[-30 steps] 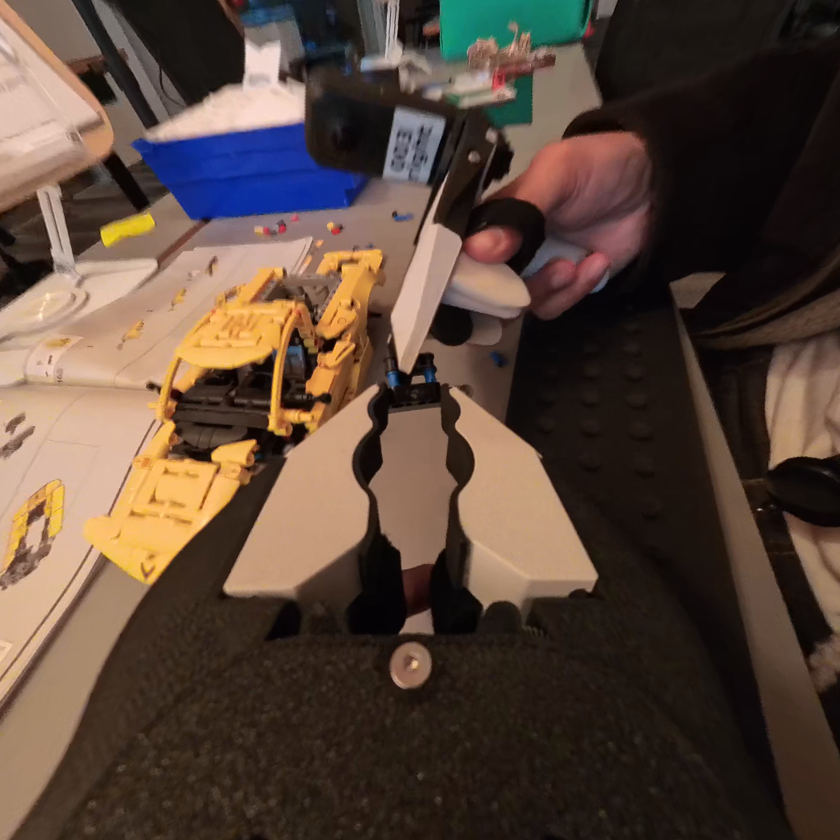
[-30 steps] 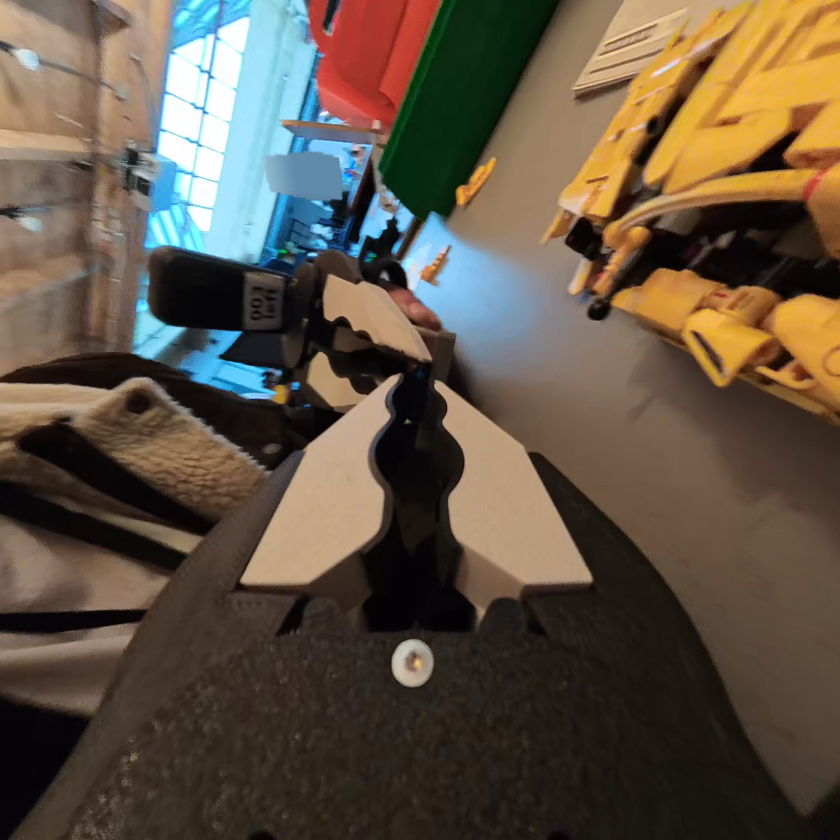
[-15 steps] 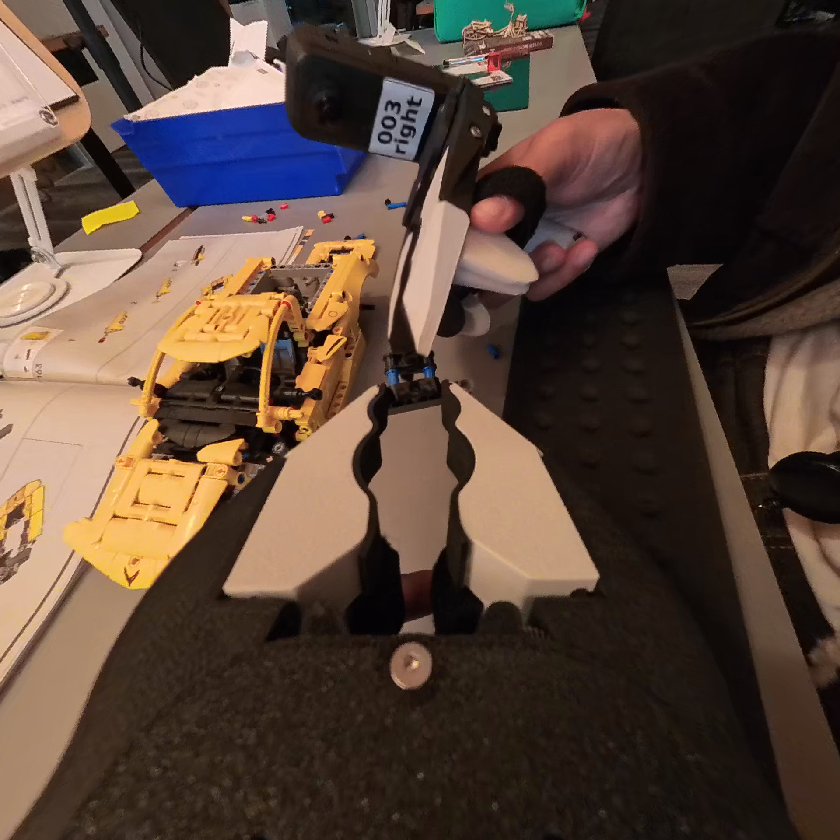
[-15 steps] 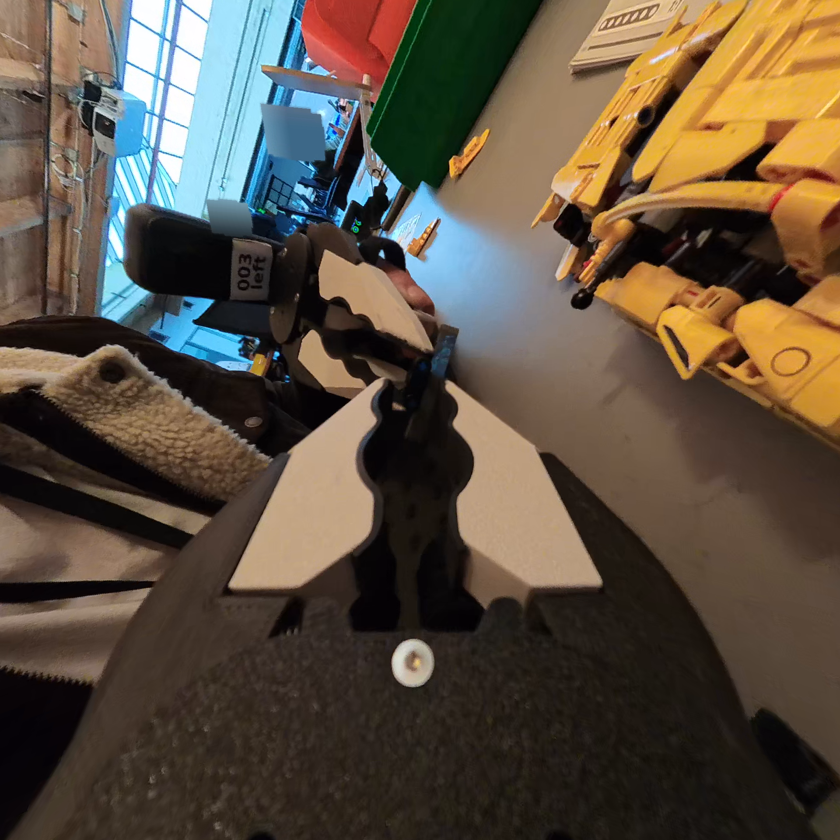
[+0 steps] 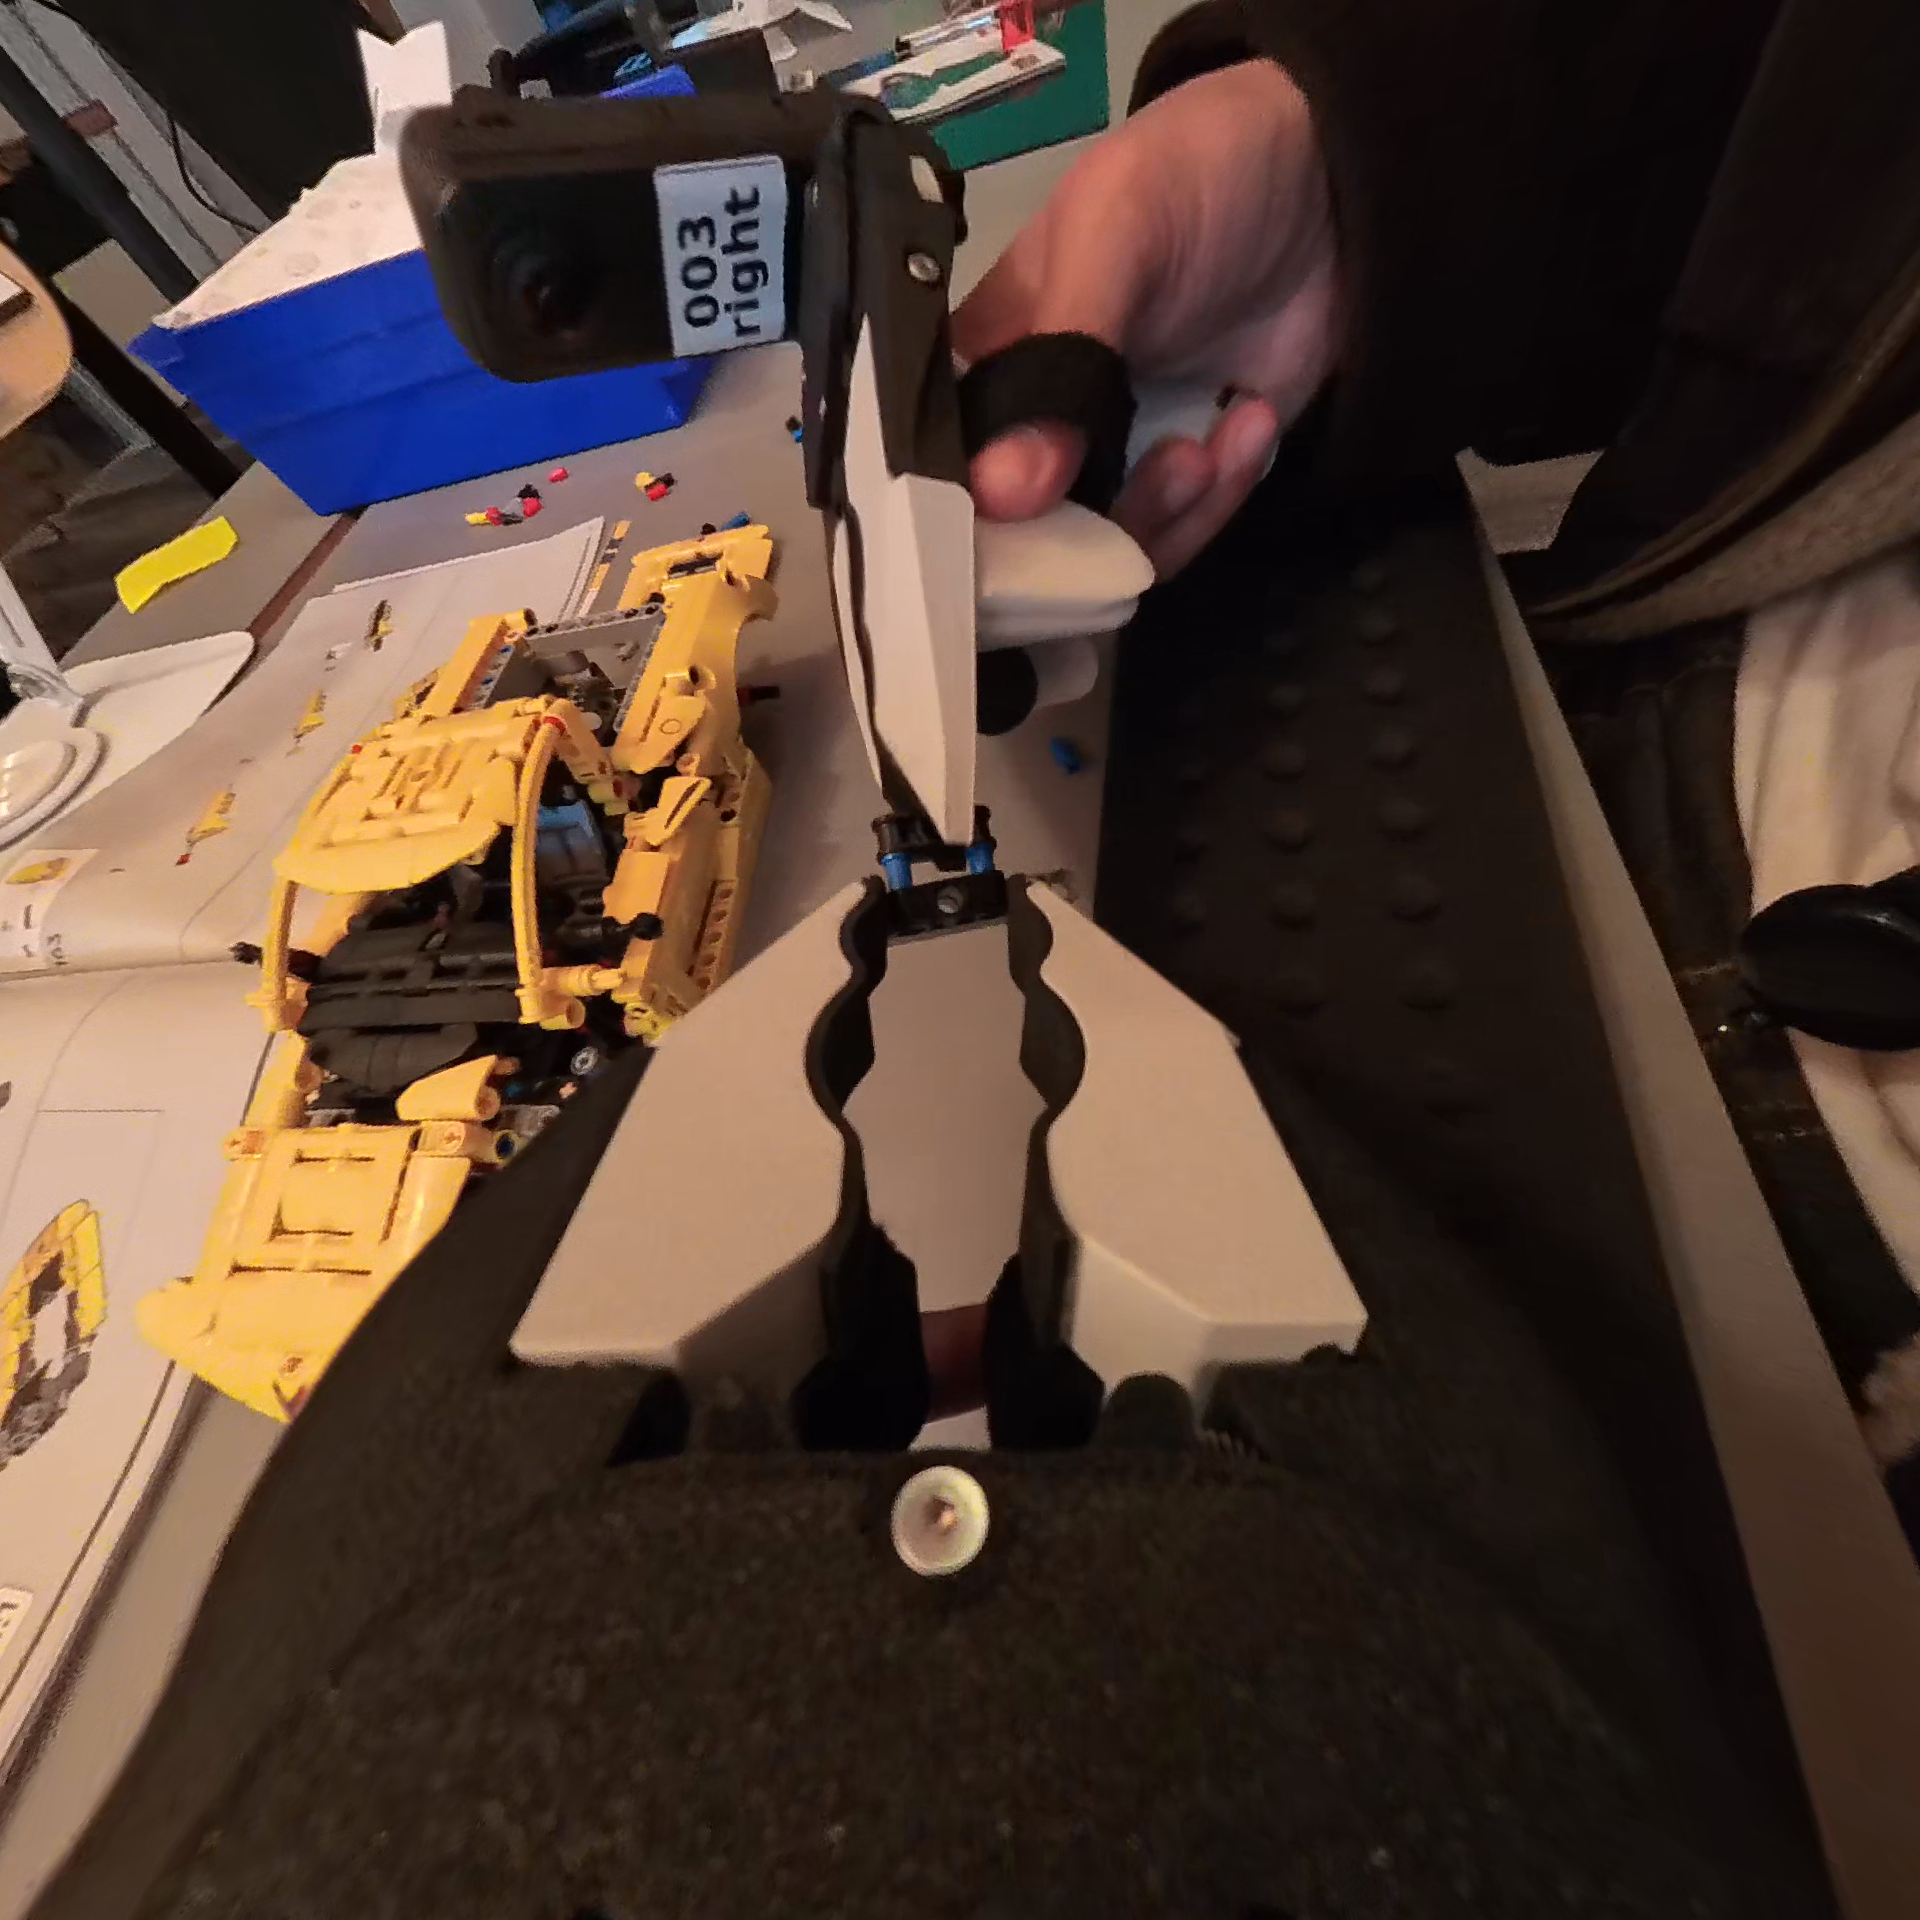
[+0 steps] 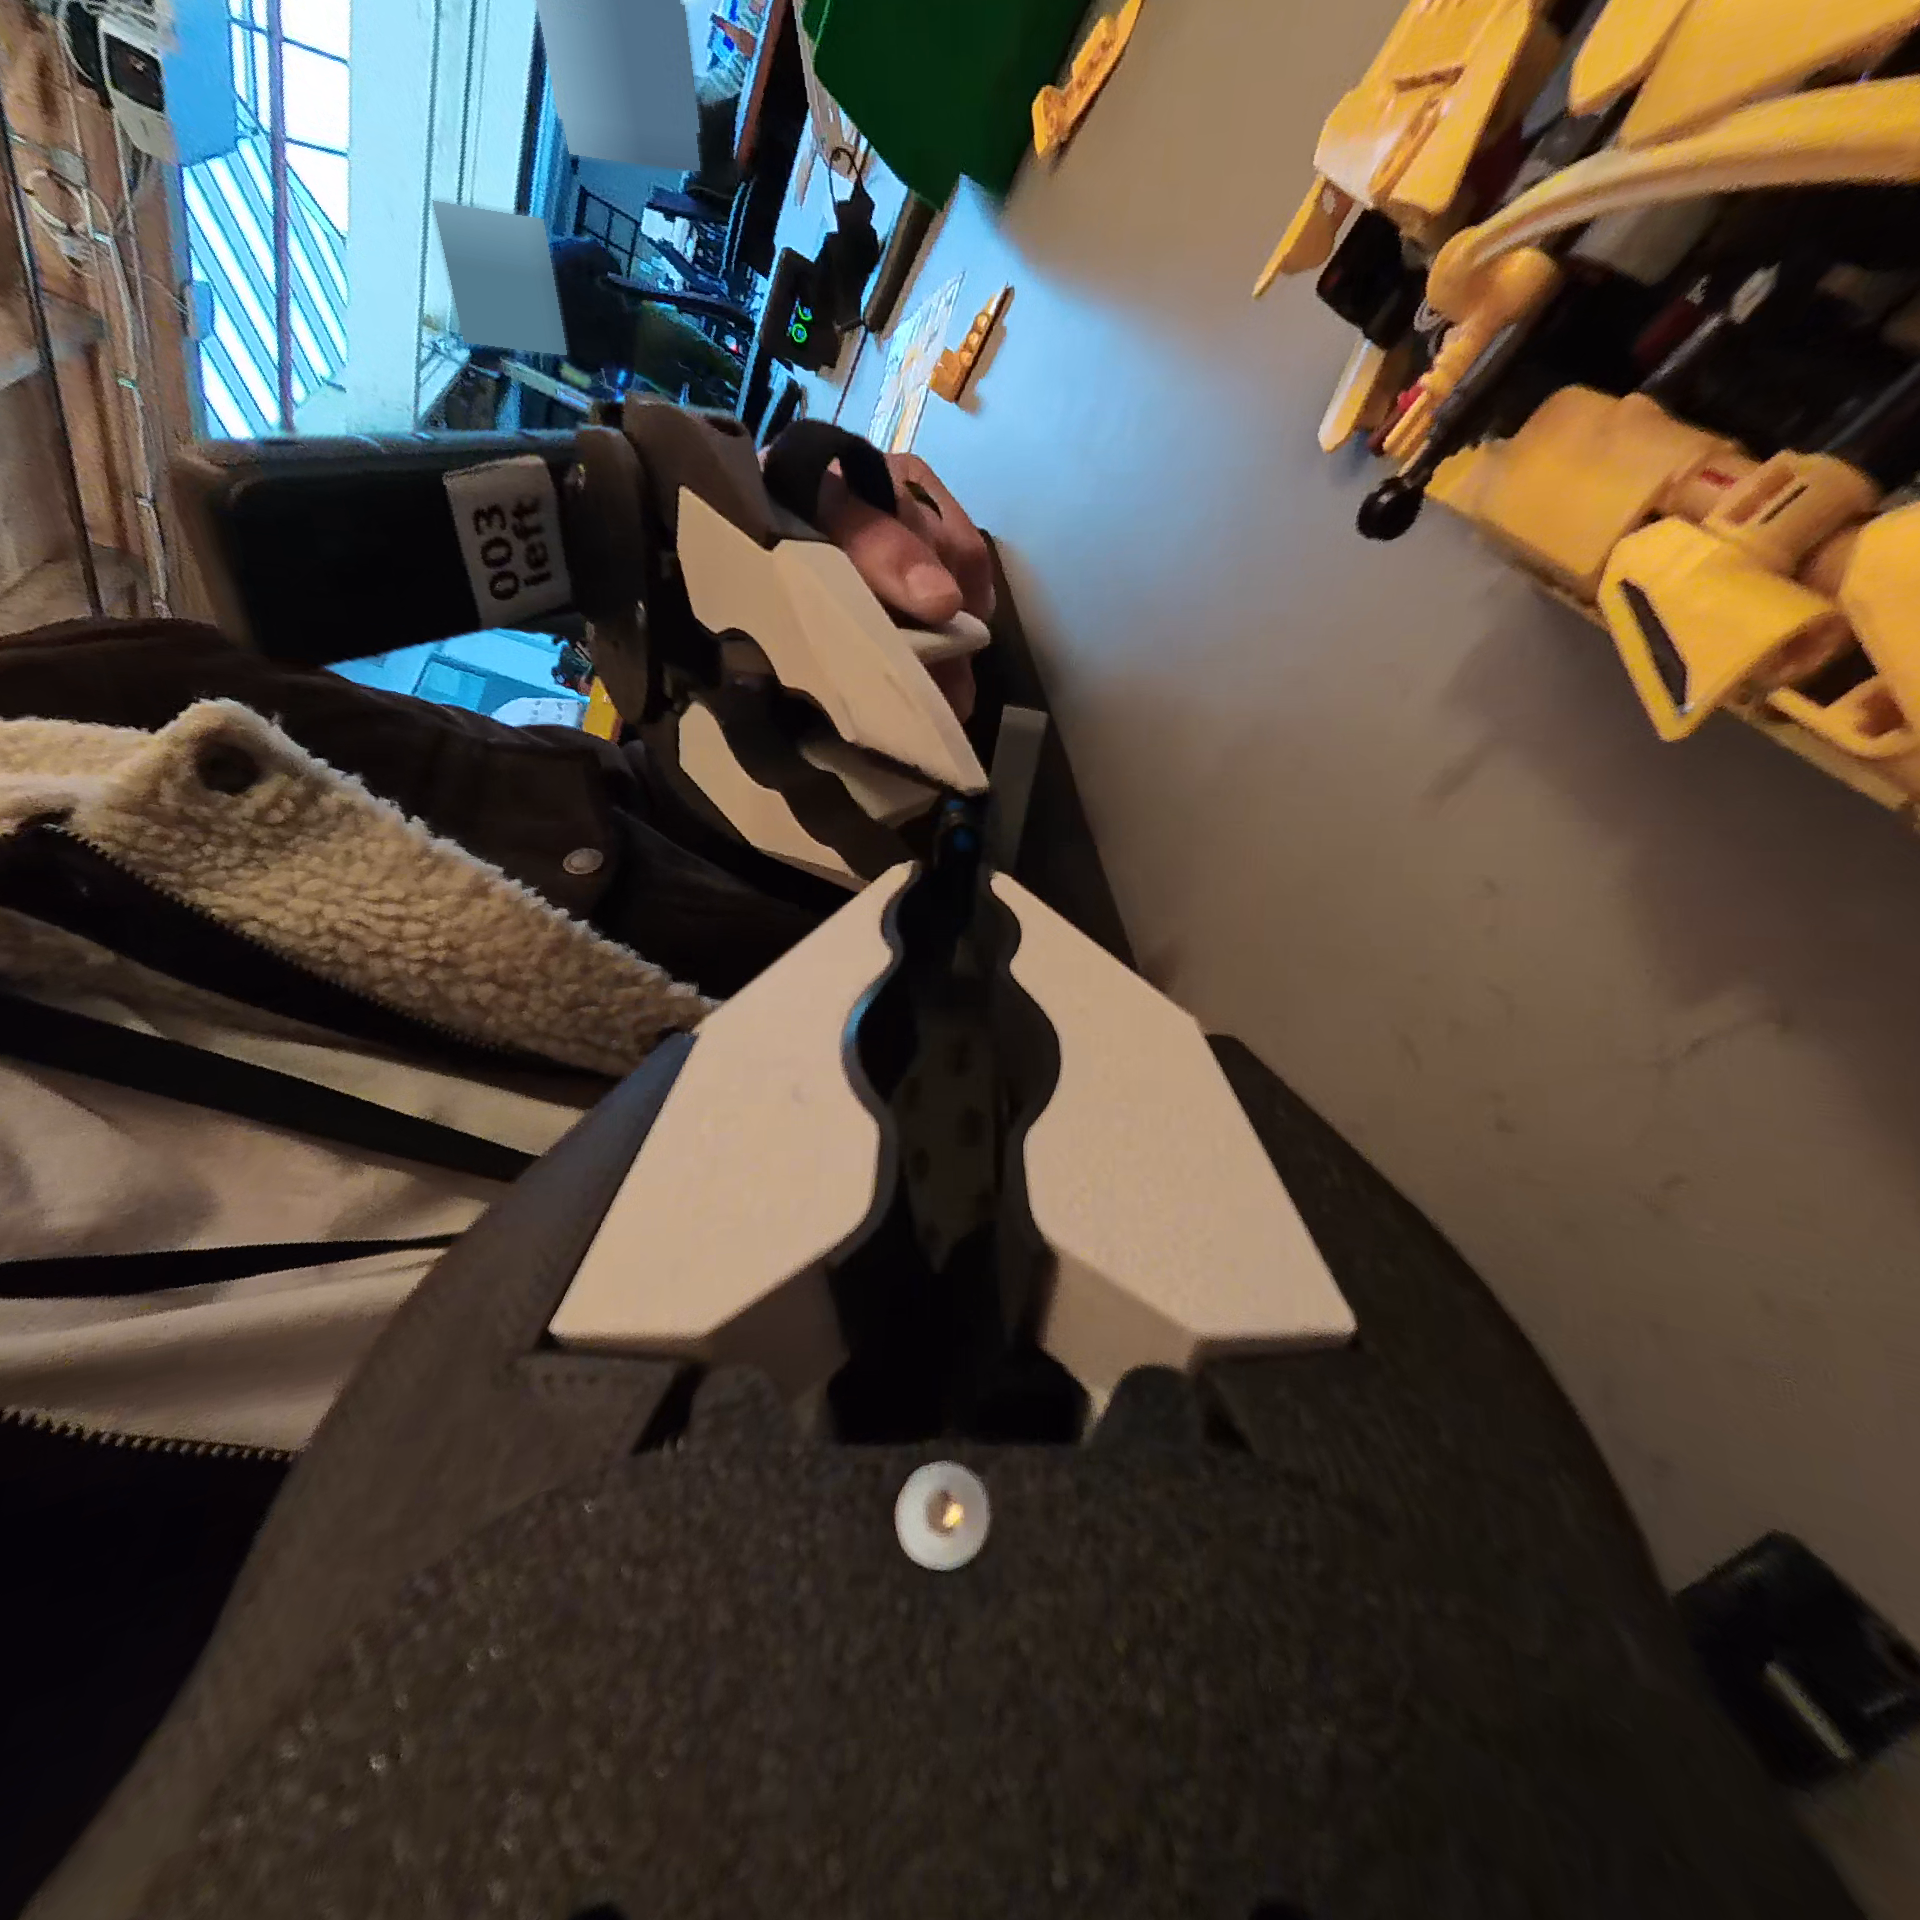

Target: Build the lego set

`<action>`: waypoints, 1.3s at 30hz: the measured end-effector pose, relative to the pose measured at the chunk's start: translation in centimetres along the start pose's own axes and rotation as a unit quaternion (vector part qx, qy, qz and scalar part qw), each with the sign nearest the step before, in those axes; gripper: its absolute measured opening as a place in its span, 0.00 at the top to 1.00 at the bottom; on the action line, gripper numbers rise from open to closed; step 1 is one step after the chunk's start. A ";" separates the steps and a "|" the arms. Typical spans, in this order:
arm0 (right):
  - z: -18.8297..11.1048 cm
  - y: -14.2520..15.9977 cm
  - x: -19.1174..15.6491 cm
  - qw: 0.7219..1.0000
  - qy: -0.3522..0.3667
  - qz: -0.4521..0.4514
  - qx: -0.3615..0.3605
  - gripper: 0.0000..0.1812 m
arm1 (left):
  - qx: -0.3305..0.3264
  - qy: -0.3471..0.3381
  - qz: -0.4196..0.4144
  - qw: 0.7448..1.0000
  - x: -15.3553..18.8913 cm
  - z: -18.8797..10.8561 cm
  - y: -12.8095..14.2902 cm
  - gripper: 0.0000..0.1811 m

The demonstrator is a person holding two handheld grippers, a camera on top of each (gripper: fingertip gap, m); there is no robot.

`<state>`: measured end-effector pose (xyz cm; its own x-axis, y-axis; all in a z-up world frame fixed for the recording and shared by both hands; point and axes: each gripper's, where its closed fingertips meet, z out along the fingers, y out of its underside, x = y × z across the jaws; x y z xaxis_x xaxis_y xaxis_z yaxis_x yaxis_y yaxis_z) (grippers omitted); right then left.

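My left gripper point(image 5: 943, 896) is shut on a small black lego piece point(image 5: 948, 902) with two blue pins sticking up from it. My right gripper point(image 5: 928, 823) comes down from above, tips on those pins, shut on a second small black piece point(image 5: 896, 831). In the right wrist view my right gripper point(image 6: 951, 883) holds the dark piece with a blue pin point(image 6: 958, 840) against the tips of the left gripper point(image 6: 940, 784). The half-built yellow lego car point(image 5: 468, 883) lies on the table to the left, and also shows in the right wrist view point(image 6: 1662, 468).
Open instruction booklets point(image 5: 94, 1049) lie under and beside the car. A blue bin point(image 5: 395, 395) stands at the back, with small loose pieces point(image 5: 520, 509) in front of it. A black studded mat point(image 5: 1351, 831) lies to the right. A green box point(image 6: 914, 83) stands far off. Only a small space, under 4 cm, lies between the two pairs of fingers.
Both grippers have stayed together at the small black pieces. The right gripper has turned more upright and come closer to the left camera. The car has not moved.
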<state>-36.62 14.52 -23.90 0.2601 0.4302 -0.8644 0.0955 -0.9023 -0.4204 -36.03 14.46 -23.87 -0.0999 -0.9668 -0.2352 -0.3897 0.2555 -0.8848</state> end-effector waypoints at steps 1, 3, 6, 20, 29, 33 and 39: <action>0.0 -0.3 0.1 1.000 0.004 -0.004 0.010 0.96 | 0.000 -0.002 -0.006 1.000 -0.2 0.0 0.0 0.88; -0.2 -1.0 0.4 0.998 0.026 -0.029 0.039 0.95 | 0.001 -0.014 -0.029 0.999 -0.8 0.0 0.1 0.87; -0.5 -2.4 1.2 0.983 0.125 -0.109 0.075 0.87 | -0.002 -0.039 -0.051 0.998 -1.9 -0.1 0.3 0.87; 0.3 -3.3 -0.9 0.982 0.088 -0.117 0.121 0.89 | 0.056 -0.063 -0.042 0.996 -2.1 -1.1 -1.9 0.87; -0.4 -3.1 -4.3 0.979 -0.144 -0.068 0.127 0.96 | 0.259 0.088 -0.290 0.917 -3.7 -5.8 -5.6 0.82; -0.5 -3.1 -1.6 0.987 -0.035 -0.114 0.111 0.96 | 0.233 0.056 -0.304 0.922 -5.0 -6.0 -3.7 0.82; -0.2 -2.9 1.4 0.981 0.091 -0.154 0.076 0.96 | 0.093 -0.054 -0.282 0.953 -7.1 -6.3 1.5 0.83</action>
<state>-36.34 17.74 -23.88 0.4093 0.6581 -0.6320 0.0564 -0.7095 -0.7024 -41.70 21.70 -21.02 0.1755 -0.9474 0.2675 -0.1837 -0.2985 -0.9366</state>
